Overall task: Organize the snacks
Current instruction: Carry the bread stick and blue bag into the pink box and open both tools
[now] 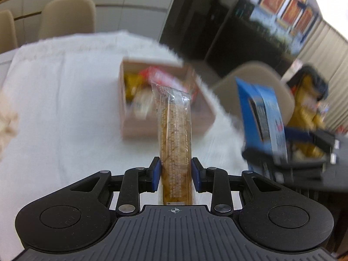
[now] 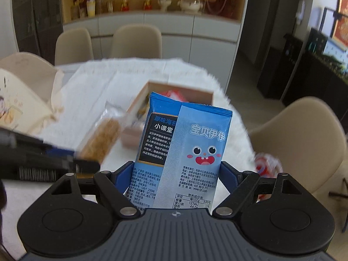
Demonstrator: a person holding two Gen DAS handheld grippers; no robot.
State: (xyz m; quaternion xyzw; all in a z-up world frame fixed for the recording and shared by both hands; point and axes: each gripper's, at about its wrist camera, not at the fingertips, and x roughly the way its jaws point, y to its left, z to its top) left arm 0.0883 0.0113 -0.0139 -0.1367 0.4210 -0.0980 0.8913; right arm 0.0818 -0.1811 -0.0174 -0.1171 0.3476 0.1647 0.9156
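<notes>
Snacks are sitting in both grippers above the counter (image 1: 54, 108): the left gripper (image 1: 176, 171) is clamping its jaws on a clear-wrapped golden bar (image 1: 175, 134), and the right gripper (image 2: 176, 174) is pinching a blue seaweed packet (image 2: 184, 143). Beyond them, a wooden box (image 1: 130, 128) is holding more packets near the counter's far edge, with beige chairs (image 2: 137, 41) standing around.

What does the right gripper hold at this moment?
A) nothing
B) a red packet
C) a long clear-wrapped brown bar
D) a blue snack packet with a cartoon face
D: in the right wrist view the right gripper has its blue pads closed on the sides of the blue snack packet, while the long clear-wrapped bar sits in the left gripper.
</notes>
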